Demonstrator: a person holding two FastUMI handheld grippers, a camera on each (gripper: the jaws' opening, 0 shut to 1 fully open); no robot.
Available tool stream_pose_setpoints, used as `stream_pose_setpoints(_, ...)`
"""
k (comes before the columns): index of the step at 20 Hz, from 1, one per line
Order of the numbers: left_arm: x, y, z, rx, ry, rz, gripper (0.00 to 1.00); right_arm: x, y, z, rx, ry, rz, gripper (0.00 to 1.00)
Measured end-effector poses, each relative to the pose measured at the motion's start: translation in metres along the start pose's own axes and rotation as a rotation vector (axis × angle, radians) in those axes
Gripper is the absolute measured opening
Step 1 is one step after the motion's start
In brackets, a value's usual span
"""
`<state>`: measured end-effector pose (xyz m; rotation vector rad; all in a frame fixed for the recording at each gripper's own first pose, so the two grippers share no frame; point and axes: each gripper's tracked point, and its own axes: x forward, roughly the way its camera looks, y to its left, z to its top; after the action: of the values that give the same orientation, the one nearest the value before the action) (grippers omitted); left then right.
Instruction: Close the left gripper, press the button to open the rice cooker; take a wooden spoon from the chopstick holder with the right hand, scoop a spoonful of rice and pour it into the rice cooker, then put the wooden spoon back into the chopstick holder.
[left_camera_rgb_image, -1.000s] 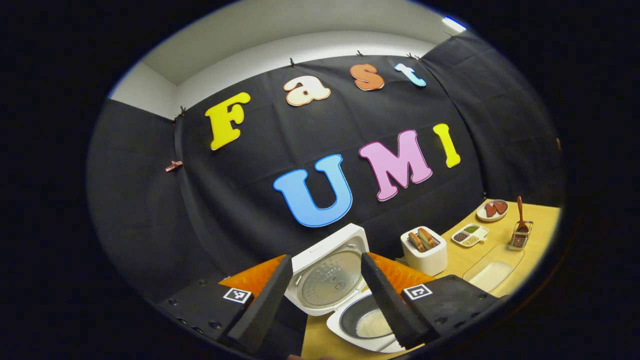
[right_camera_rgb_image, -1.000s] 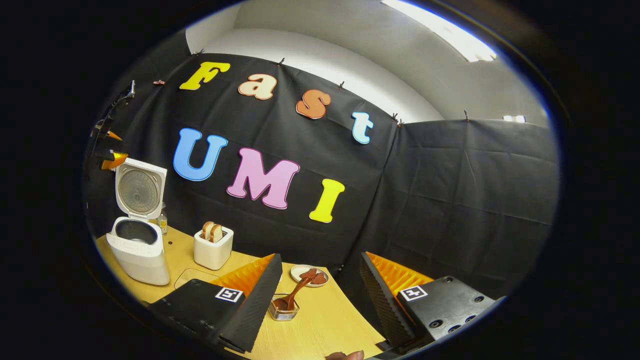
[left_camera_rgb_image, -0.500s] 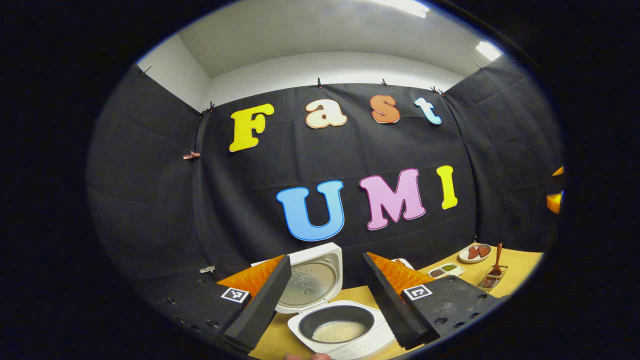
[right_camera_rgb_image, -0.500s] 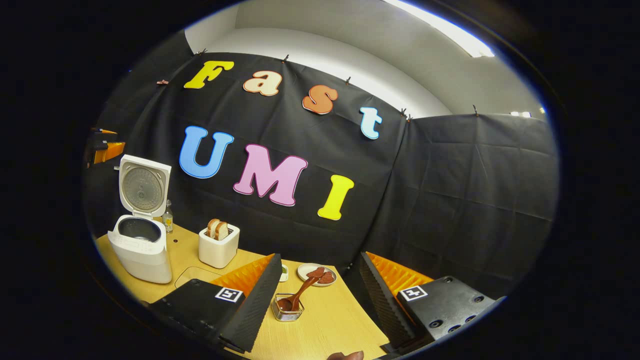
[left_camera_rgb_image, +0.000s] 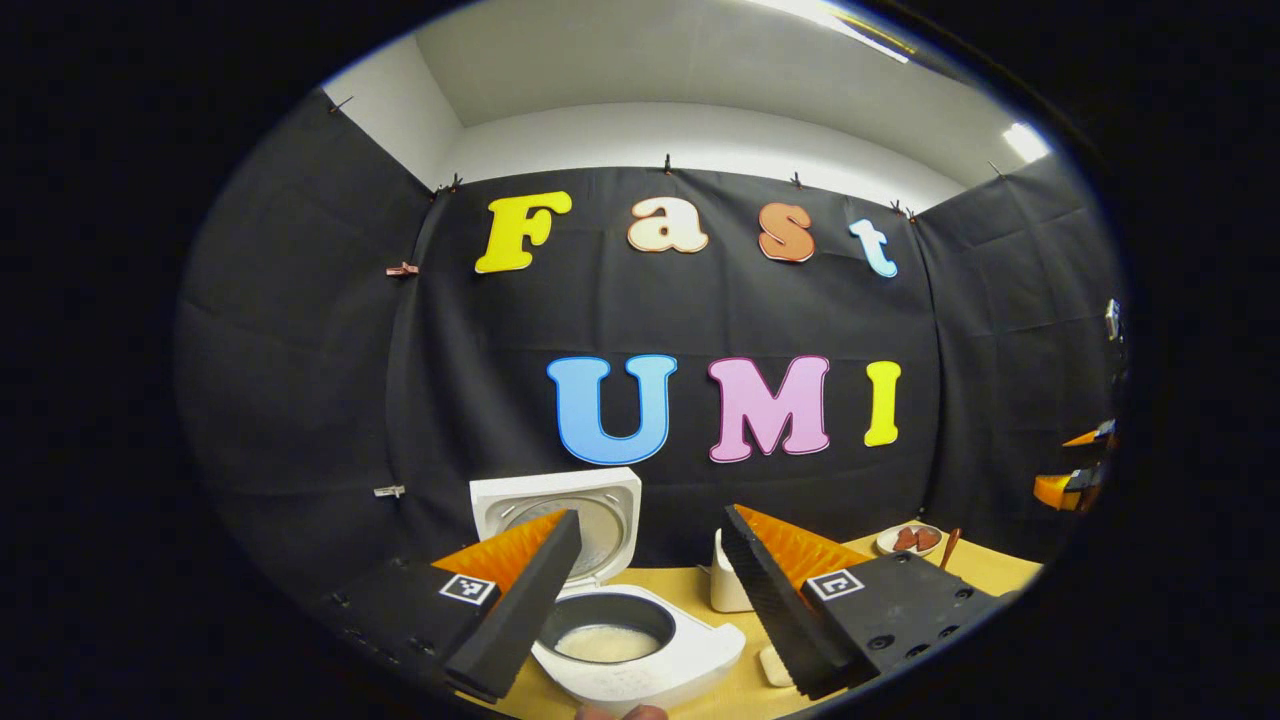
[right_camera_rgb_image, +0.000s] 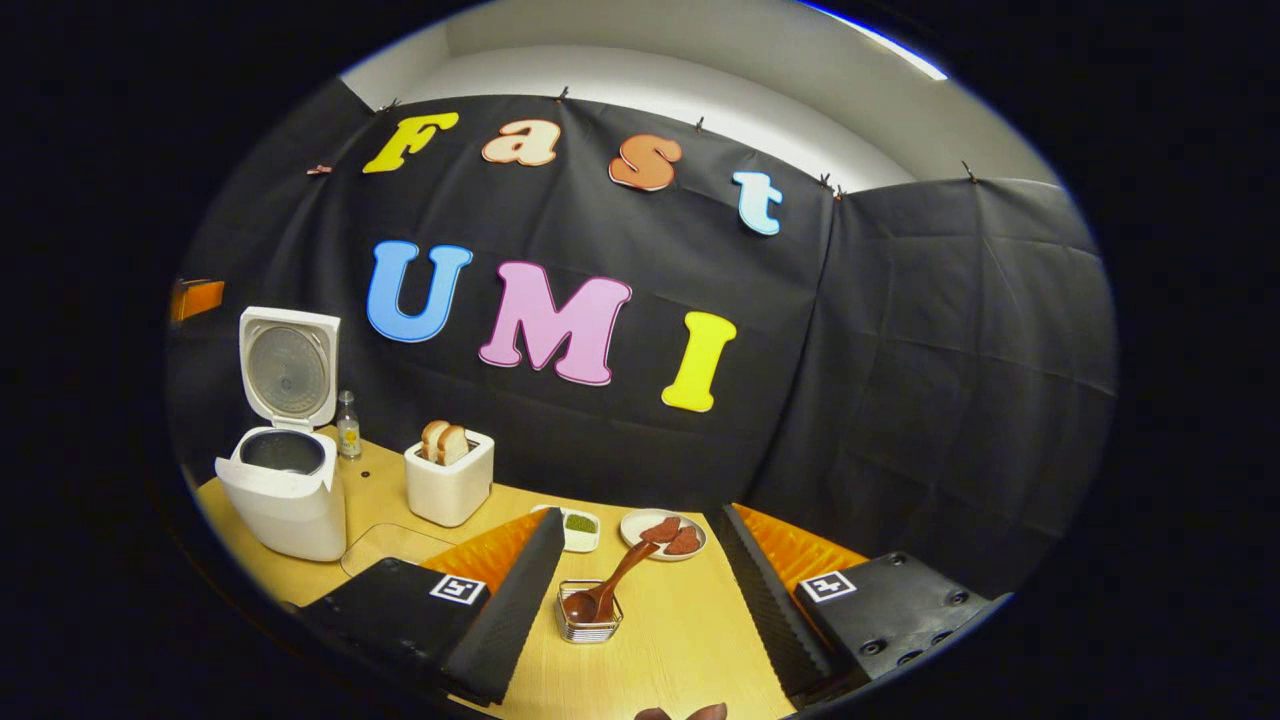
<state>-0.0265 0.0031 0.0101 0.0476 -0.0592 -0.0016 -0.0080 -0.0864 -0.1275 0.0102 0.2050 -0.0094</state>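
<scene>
I judge the main risk is at the chopstick holder (right_camera_rgb_image: 589, 612): the wooden spoon (right_camera_rgb_image: 608, 585) leans in it, so a careless approach can tip the light holder. The right gripper (right_camera_rgb_image: 640, 600) has jaws spread wide, holding nothing, the holder just beyond them. The rice cooker (left_camera_rgb_image: 640, 650), far left of the holder, stands open with rice inside. The left gripper (left_camera_rgb_image: 650, 600) jaws are also spread, empty.

Two black handheld grippers with orange-backed fingers

The left gripper (left_camera_rgb_image: 640, 600) and the right gripper (right_camera_rgb_image: 640, 600) each have ridged black finger pads (left_camera_rgb_image: 520, 610), orange ribbed backing, a square black-and-white marker per side, and dark screws on the housing.
</scene>
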Motion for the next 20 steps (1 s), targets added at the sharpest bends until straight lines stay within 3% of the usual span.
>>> stream_pose_setpoints(5,-0.011,-0.011,0.01,0.02,0.0,0.046,0.97,0.039,-0.004,-0.05,0.076,0.084,0.076,0.98)
stream_pose_setpoints(10,-0.023,-0.034,0.015,0.041,0.008,0.061,0.97,0.08,-0.008,-0.093,0.077,0.156,0.122,0.98)
stream_pose_setpoints(20,-0.036,-0.048,0.016,0.092,0.052,0.15,0.97,0.149,0.028,-0.178,0.135,0.306,0.27,0.98)
